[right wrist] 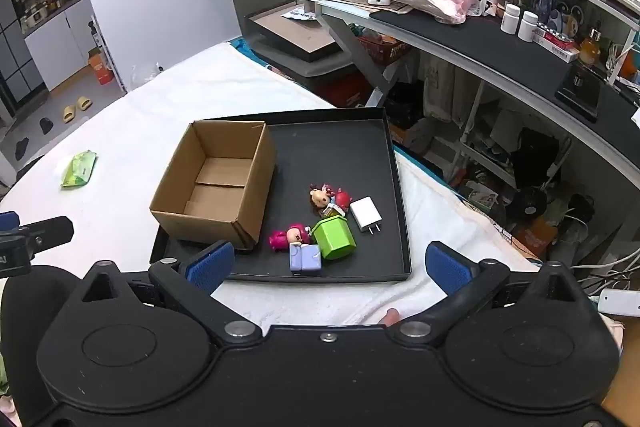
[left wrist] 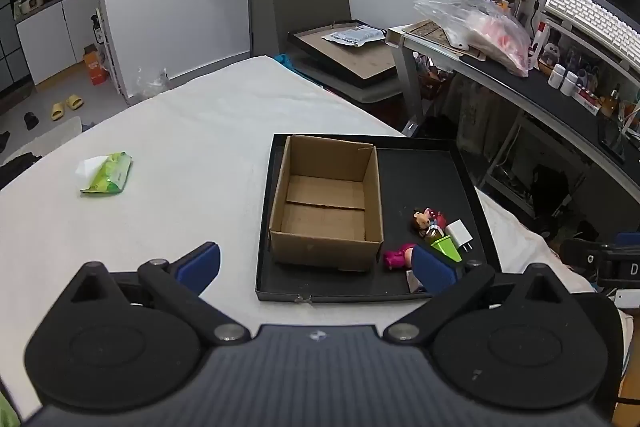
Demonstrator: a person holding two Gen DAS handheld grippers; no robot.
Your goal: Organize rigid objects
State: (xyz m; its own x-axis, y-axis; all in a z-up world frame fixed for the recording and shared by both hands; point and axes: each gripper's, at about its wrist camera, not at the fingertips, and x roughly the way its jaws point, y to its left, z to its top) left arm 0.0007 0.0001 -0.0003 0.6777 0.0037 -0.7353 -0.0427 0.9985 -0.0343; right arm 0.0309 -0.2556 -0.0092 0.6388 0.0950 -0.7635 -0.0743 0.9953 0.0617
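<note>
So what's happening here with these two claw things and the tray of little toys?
A person holds a claw in each hand, both open and empty, above a white-covered surface. On the black tray sits an empty cardboard box, and beside it a cluster of small things: a white charger, a green box, a pink figurine, another figurine and a lilac block. Nothing is in the box yet.

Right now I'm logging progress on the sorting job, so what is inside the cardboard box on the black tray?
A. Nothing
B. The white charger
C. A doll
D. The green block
A. The cardboard box shows only its bare bottom flaps, while the white charger, green block and dolls all lie beside it on the black tray.
</note>
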